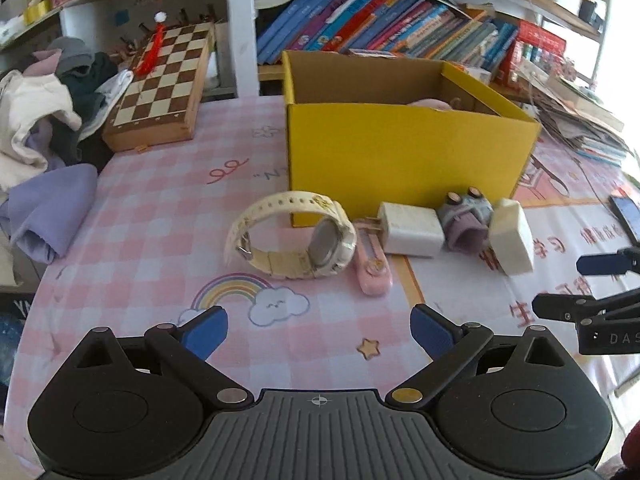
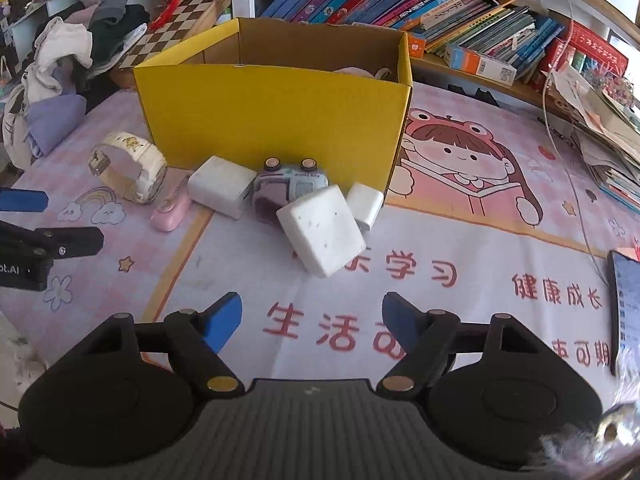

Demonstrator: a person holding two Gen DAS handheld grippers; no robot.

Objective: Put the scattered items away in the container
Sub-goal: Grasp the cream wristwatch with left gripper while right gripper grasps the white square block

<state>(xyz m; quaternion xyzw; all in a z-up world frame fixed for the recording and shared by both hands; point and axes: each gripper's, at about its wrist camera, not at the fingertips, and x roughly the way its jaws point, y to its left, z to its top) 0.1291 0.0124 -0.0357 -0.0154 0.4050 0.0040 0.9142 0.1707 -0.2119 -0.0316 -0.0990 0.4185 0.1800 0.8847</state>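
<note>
A yellow cardboard box [image 1: 404, 152] stands open on the table, with something pink inside. In front of it lie a cream wristwatch [image 1: 296, 236], a pink clip [image 1: 372, 264], a white charger [image 1: 412, 228], an overturned toy car [image 1: 464, 216] and a white block [image 1: 512, 236]. My left gripper [image 1: 320, 332] is open and empty, short of the watch. My right gripper [image 2: 312, 322] is open and empty, short of the white block [image 2: 322, 230]. The right view also shows the box [image 2: 276, 120], watch [image 2: 132, 168], clip [image 2: 172, 210], charger [image 2: 220, 186], car [image 2: 288, 188] and a second small white charger [image 2: 366, 204].
A chessboard [image 1: 164, 84] and a pile of clothes [image 1: 44, 120] lie at the left. Books [image 1: 384, 24] fill the shelf behind the box. Stacked papers [image 2: 604, 136] and a phone [image 2: 626, 304] lie at the right. The right gripper's fingers [image 1: 600, 264] show in the left view.
</note>
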